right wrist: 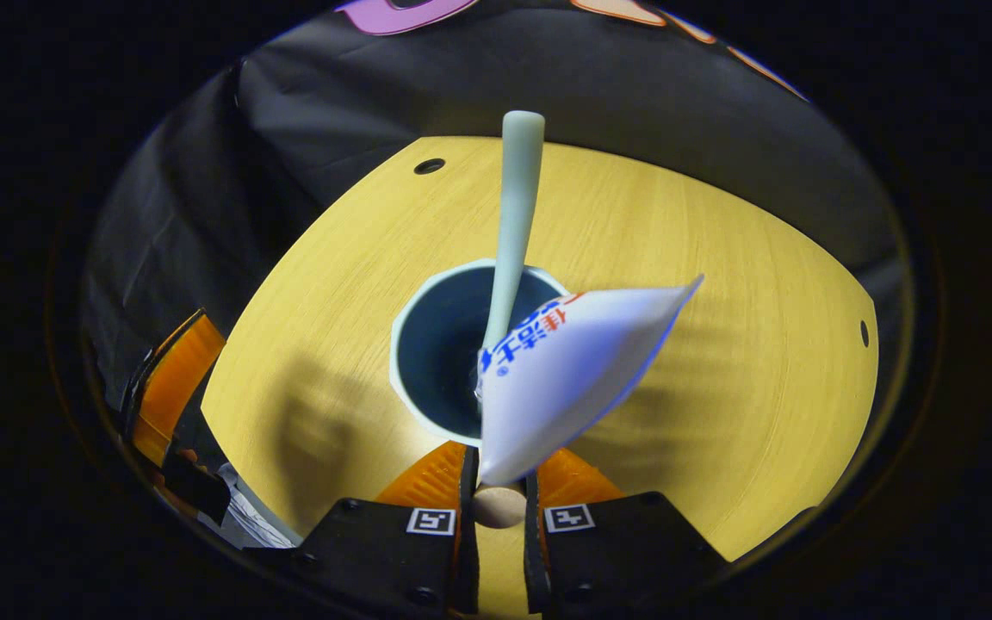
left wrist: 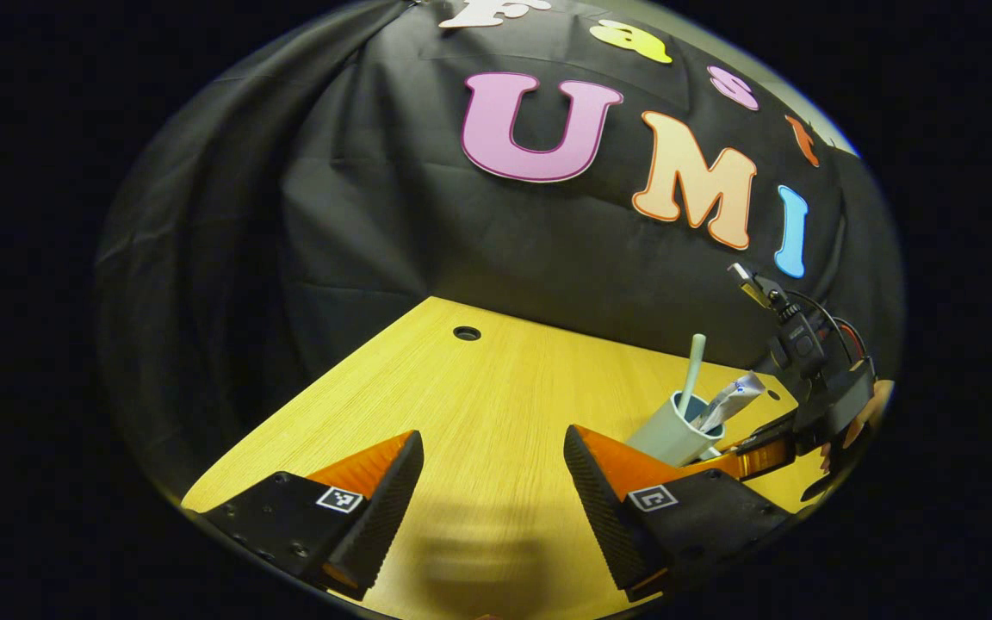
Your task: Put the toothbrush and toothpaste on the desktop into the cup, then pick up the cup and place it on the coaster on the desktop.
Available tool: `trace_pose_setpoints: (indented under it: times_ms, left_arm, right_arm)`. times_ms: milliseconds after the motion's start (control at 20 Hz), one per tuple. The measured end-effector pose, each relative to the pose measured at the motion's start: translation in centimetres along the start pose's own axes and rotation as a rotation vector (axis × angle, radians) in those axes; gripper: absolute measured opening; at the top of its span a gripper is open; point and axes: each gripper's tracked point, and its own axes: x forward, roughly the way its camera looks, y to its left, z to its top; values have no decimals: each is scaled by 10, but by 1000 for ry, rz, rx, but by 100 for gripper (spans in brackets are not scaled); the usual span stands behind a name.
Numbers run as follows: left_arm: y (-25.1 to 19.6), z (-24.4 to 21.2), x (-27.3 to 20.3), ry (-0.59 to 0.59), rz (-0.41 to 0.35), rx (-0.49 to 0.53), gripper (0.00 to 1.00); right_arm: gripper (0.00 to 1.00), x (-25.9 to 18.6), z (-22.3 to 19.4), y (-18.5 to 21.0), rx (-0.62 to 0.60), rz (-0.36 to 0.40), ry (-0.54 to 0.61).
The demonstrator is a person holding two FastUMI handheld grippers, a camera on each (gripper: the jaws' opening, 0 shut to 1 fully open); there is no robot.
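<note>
A white cup point(left wrist: 664, 430) with a dark blue inside point(right wrist: 440, 353) leans to one side over the wooden table. A pale toothbrush handle point(right wrist: 515, 215) and a white toothpaste tube point(right wrist: 565, 370) stick out of it. My right gripper point(right wrist: 500, 482) is nearly shut at the cup's near rim, seemingly on its handle, which the tube hides. From the left gripper view, the right gripper point(left wrist: 750, 456) touches the cup's right side. A small round tan thing point(right wrist: 499, 506) shows between its fingers; I cannot tell what it is. My left gripper point(left wrist: 496, 491) stands open with nothing in it, left of the cup.
The yellow wooden table point(left wrist: 479, 405) has small cable holes point(left wrist: 466, 332) point(right wrist: 429, 165) near its back edge and one at the right point(right wrist: 864, 331). The black cloth wall stands close behind it. The left gripper point(right wrist: 169, 387) shows at the left edge of the right gripper view.
</note>
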Motion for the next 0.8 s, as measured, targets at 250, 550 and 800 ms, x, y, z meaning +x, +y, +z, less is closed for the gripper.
trace_pose_setpoints:
  times_ms: [250,550,800]
  left_arm:
    - [15,-2,-6,-1,19,-41,95]
    - [13,-2,-11,-6,3,-62,95]
    - [-9,-1,-9,-7,-38,-45,95]
  right_arm:
    - [23,-1,0,-9,-78,-29,16]
    - [25,-6,3,-14,-118,-79,21]
    - [44,-20,10,-5,-87,-23,-59]
